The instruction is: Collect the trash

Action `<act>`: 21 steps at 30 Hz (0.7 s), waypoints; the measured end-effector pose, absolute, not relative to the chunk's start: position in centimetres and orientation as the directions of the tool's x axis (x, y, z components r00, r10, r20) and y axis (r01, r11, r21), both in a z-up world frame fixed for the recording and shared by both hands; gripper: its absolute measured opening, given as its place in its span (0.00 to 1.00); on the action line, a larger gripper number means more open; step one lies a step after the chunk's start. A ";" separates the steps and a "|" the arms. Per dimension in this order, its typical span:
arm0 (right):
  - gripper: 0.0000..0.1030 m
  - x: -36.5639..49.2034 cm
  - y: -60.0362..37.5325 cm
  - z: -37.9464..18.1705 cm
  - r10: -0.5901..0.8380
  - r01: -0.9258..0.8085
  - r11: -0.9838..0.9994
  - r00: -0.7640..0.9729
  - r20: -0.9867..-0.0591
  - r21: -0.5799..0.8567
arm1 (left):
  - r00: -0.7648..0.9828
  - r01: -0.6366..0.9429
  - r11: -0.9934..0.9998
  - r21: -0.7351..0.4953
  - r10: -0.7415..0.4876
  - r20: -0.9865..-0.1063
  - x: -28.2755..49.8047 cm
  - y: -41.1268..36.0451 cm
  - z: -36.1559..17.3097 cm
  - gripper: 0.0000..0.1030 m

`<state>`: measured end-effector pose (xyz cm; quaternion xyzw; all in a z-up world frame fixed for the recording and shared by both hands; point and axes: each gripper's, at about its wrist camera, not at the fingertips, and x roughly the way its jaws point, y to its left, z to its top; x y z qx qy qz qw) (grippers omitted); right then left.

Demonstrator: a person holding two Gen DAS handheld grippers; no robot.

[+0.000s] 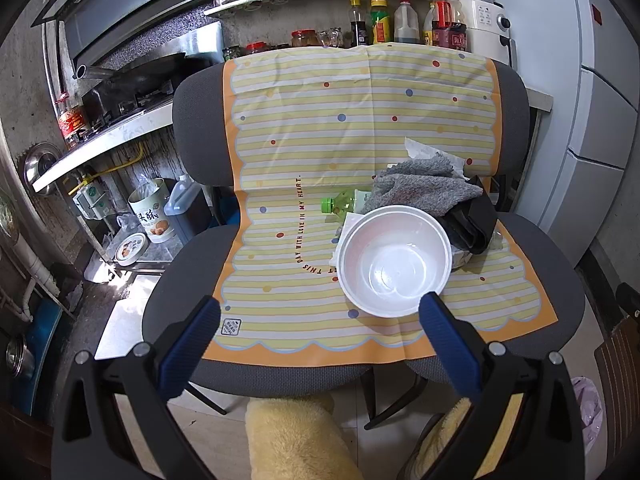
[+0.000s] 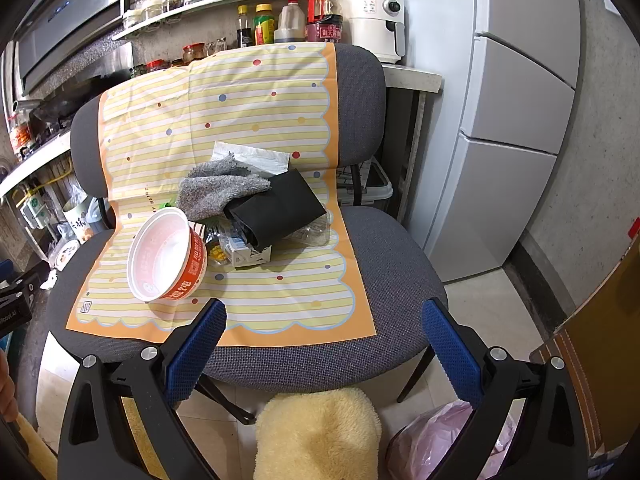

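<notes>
Both grippers, left point(image 1: 320, 316) and right point(image 2: 324, 320), gape empty; ahead of the left the bowl point(image 1: 394, 260) shows white inside, while the right view reveals its orange side point(image 2: 188, 268) and a pink bag point(image 2: 432, 440) underneath

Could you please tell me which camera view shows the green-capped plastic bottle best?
The left wrist view: the green-capped bottle shows its cap and neck beside the noodle bowl. In the right wrist view only a green sliver peeks out behind the bowl.
</notes>
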<state>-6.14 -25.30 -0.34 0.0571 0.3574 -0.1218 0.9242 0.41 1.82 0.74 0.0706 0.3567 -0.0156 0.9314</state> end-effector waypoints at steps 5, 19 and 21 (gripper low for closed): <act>0.94 -6.1 -25.4 -0.4 -0.182 0.266 0.964 0.713 -0.677 0.021 | 0.744 0.080 0.989 0.121 0.021 -0.668 0.5 1.9 0.8 0.94; 0.94 -5.1 -25.1 -1.5 -0.161 0.248 0.968 0.710 -0.686 0.029 | 0.721 0.077 0.990 0.118 0.027 -0.693 1.2 2.0 -0.4 0.94; 0.94 -4.7 -25.0 -2.0 -0.142 0.228 0.973 0.720 -0.679 0.039 | 0.707 0.084 0.990 0.113 0.021 -0.707 1.5 2.1 -1.0 0.94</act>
